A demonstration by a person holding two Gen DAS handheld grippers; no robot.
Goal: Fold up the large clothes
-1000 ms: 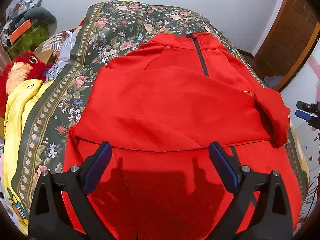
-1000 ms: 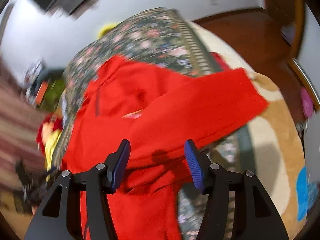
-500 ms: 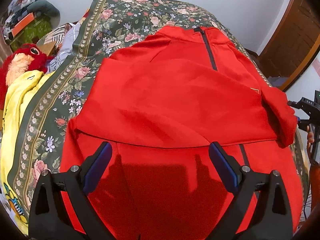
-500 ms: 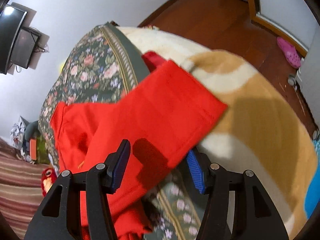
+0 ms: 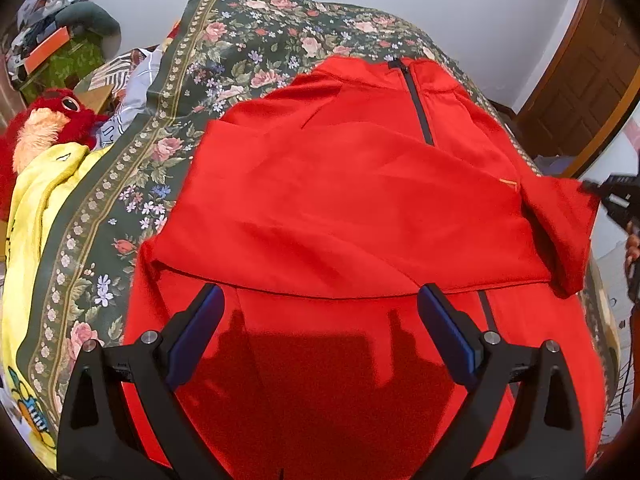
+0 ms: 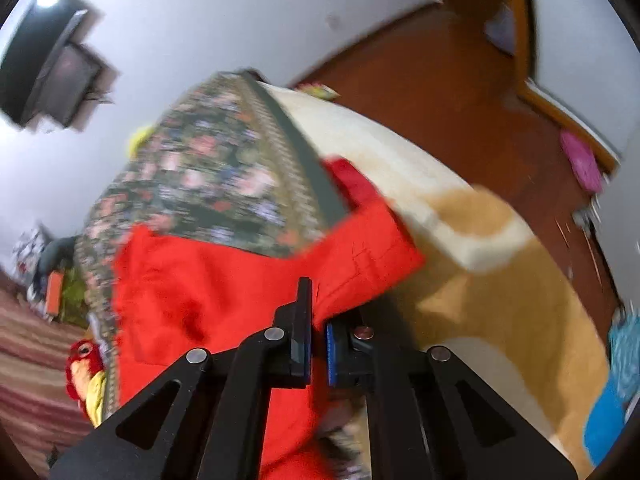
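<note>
With the red jacket spread on the bed and one sleeve already across, the right tongs clamp the other sleeve, seemingly to carry it over the chest, while the left tongs hover apart.

We see open air above the flat red zip-front jacket on the floral green bedspread. A red plush toy, yellow blanket and piled clutter crowd the bedspread's left edge. Brown wooden floor lies open right.
</note>
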